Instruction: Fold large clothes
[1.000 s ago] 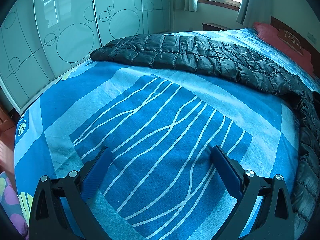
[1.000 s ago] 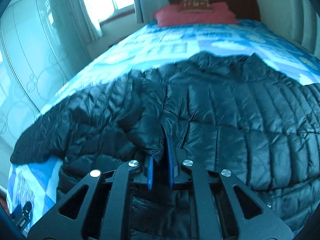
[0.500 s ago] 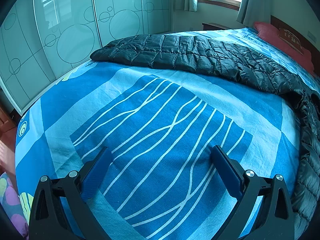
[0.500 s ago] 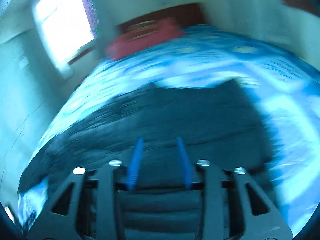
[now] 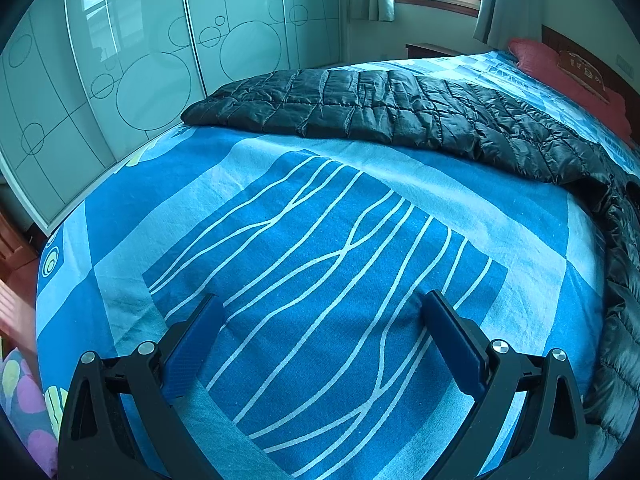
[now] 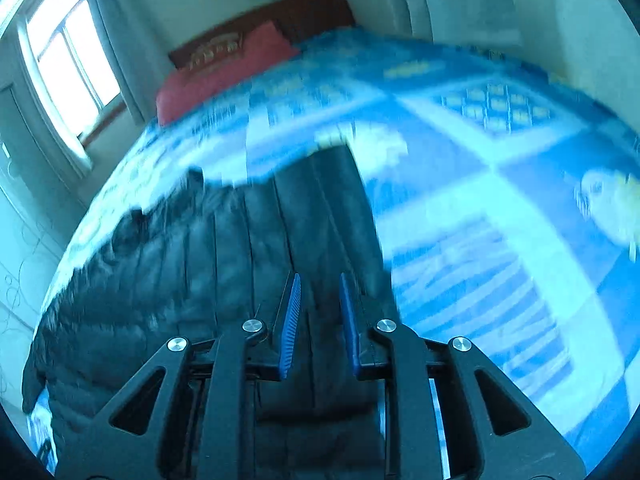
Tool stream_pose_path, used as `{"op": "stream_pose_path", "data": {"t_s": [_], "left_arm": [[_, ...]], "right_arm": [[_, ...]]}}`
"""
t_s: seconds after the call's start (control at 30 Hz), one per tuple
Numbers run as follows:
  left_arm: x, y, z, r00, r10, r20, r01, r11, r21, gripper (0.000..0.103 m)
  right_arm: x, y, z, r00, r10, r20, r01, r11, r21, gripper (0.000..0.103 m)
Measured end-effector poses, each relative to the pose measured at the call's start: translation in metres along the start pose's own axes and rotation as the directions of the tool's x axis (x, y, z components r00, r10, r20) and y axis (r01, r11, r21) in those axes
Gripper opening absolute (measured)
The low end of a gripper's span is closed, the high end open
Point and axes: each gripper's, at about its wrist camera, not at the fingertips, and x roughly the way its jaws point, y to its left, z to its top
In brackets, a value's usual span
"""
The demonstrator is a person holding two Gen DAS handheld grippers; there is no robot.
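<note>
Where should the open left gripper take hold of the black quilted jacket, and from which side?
Judging by its pose, take the flat near hem of the black quilted jacket. It lies spread across the blue bedsheet, its thin edge facing the left gripper, so come in low over the bare sheet and pinch that edge.

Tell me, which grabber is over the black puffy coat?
The right gripper: its narrow jaws, just closing further, hang over the black coat, grip unclear. The left gripper, wide open, hangs over bare blue bedsheet.
</note>
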Motion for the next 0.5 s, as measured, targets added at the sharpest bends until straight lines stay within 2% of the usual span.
{"op": "stream_pose_path", "data": {"t_s": [0.07, 0.13, 0.23, 0.33, 0.4, 0.43, 0.5], "left_arm": [[-0.001, 0.0, -0.001, 1.0, 0.001, 0.0, -0.001, 1.0, 0.0, 0.099], [0.0, 0.0, 0.0, 1.0, -0.001, 0.0, 0.001, 1.0, -0.001, 0.099], [0.0, -0.001, 0.0, 1.0, 0.002, 0.001, -0.002, 1.0, 0.001, 0.099], [-0.001, -0.002, -0.001, 1.0, 0.002, 0.002, -0.002, 1.0, 0.001, 0.099], [-0.001, -0.001, -0.001, 1.0, 0.002, 0.002, -0.002, 1.0, 0.001, 0.099], [0.0, -0.001, -0.001, 1.0, 0.001, 0.002, -0.001, 1.0, 0.0, 0.099], [-0.001, -0.001, -0.001, 1.0, 0.0, 0.001, 0.0, 1.0, -0.001, 0.099]], "right_arm": [[0.015, -0.001, 0.003, 1.0, -0.008, -0.025, 0.008, 1.0, -0.003, 0.021], [0.05, -0.006, 0.0, 0.991, -0.033, -0.131, 0.031, 0.999, -0.019, 0.021], [0.046, 0.0, 0.01, 0.991, -0.049, -0.128, 0.047, 0.999, -0.017, 0.021], [0.026, 0.019, 0.013, 0.998, -0.043, -0.047, 0.04, 0.998, -0.05, 0.024], [0.027, 0.033, 0.009, 0.999, -0.045, -0.031, 0.041, 0.994, -0.099, 0.036], [0.036, 0.038, 0.004, 0.998, -0.04, -0.049, 0.033, 0.992, -0.123, 0.04], [0.06, 0.042, -0.005, 0.992, -0.088, -0.094, 0.073, 0.986, -0.152, 0.047]]}}
